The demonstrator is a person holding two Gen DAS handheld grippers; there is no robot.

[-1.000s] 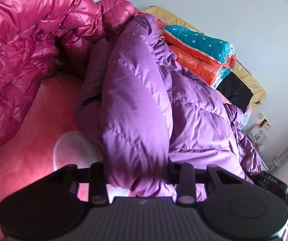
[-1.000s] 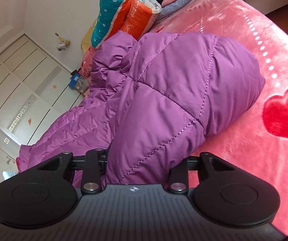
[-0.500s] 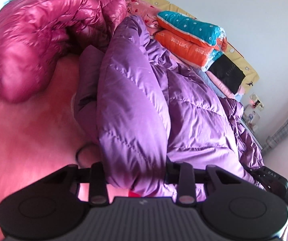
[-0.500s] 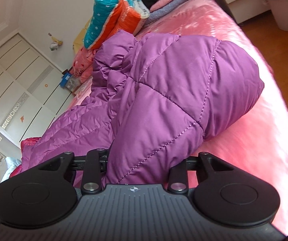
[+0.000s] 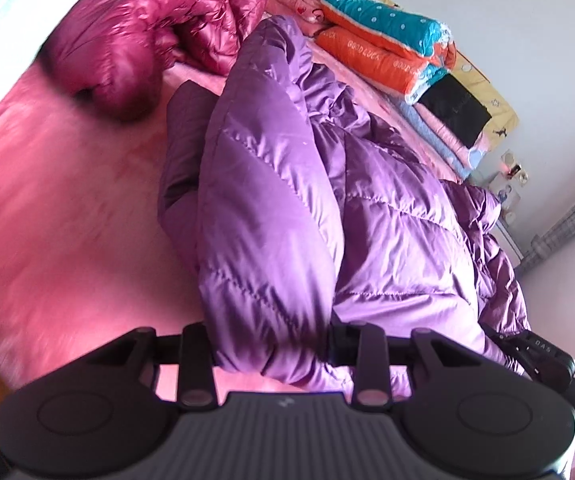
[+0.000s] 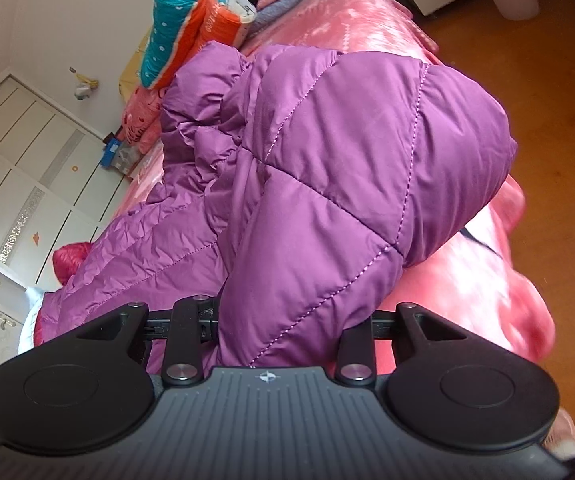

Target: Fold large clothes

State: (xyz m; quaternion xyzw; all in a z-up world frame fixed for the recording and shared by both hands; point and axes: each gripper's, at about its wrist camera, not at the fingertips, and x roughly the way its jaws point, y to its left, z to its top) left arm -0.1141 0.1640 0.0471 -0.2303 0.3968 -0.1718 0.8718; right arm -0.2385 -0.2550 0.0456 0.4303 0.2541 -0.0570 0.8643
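A purple coat [image 5: 271,200] is seen gripped at both ends, a thick fold of its padding clamped in the left gripper [image 5: 273,344] and another in the right gripper [image 6: 287,320], the jaws of each drawn in only as far as the bulk allows. The coat is held lifted just above a pink bed [image 5: 59,216], its far length bunched and trailing toward the folded quilts [image 5: 383,40] stacked at the headboard.

Against the views of a second before, the whole bundle has been carried sideways across the bed. The red coat [image 5: 143,40], which had filled the near left of the left wrist view, is now left well behind, and in the right wrist view the floor [image 6: 547,112] has been brought into sight past the bed's edge, where only blanket was shown before. Neither grip has been altered.

The shift is judged to be a repositioning: the coat is being hauled toward the bed's edge, away from the red coat, so it can be spread flat. No fold appears made yet.
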